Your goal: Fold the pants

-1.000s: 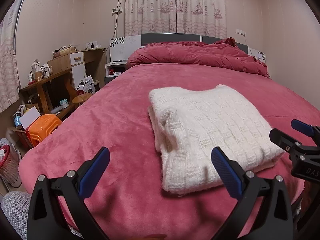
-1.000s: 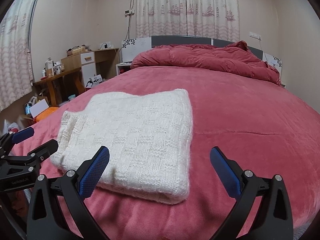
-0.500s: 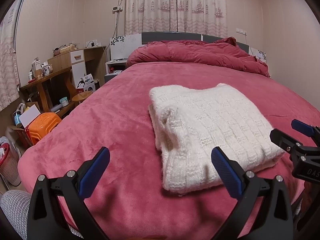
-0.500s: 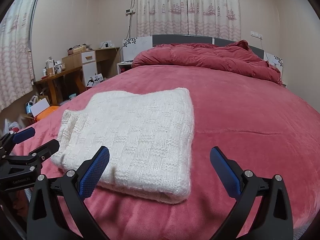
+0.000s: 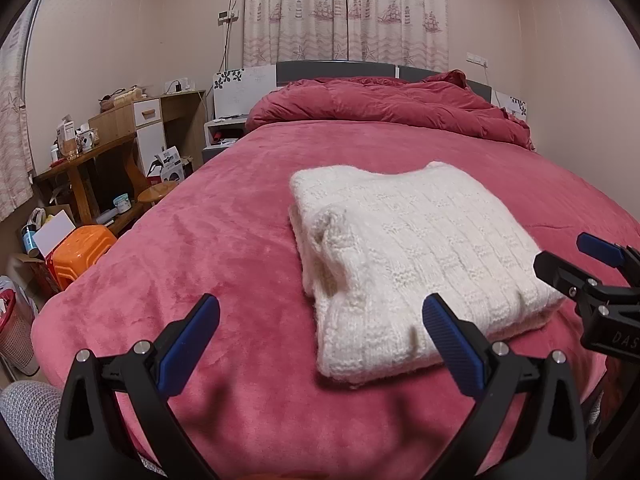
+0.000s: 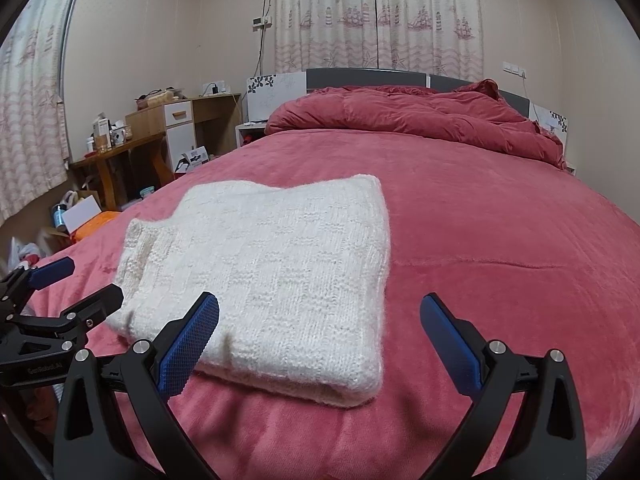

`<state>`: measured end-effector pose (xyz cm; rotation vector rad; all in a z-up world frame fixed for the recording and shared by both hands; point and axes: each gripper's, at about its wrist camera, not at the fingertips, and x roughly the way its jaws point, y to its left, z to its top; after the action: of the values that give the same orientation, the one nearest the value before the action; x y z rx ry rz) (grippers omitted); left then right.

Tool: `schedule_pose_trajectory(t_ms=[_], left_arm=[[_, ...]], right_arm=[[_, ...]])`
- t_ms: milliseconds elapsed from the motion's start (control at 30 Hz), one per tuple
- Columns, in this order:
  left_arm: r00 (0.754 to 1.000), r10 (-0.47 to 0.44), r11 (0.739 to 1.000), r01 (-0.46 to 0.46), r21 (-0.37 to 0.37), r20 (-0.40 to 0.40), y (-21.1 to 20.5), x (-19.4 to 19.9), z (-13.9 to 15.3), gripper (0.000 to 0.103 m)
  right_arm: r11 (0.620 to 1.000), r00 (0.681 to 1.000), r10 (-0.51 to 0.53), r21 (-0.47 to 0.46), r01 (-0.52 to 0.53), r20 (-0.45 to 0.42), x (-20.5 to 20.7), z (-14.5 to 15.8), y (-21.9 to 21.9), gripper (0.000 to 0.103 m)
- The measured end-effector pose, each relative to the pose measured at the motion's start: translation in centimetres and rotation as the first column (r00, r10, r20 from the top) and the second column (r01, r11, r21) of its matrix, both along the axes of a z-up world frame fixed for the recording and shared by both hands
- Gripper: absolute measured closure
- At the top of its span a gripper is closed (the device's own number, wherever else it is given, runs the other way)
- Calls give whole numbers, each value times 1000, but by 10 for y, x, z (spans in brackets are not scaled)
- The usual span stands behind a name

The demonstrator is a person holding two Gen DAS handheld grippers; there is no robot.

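Left gripper: jaws spread wide, empty, hanging above the near edge of the bed. Right gripper: jaws likewise spread, empty. Two grippers, four blue pads total. One folded white knit garment lies flat on the red blanket, between and just beyond both grippers, touching neither. One bunched red quilt at the headboard. One orange stool on the floor, left.

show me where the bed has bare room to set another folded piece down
Bare pink blanket lies right of the folded white knit garment, up to the heaped quilt, and left of it toward the bed edge. The near edge is crowded by the open left gripper and right gripper.
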<state>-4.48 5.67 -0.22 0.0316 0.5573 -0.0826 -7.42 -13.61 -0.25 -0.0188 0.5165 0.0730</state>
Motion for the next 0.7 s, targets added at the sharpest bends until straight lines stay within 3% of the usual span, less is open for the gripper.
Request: schedule_pose_trajectory(t_ms=[700], left_arm=[[1000,-7,1000,7,-7,-5,1,4,-2,2]], right_arm=[[1000,1000,7,2,-7,-2,-1,0,-3,3]])
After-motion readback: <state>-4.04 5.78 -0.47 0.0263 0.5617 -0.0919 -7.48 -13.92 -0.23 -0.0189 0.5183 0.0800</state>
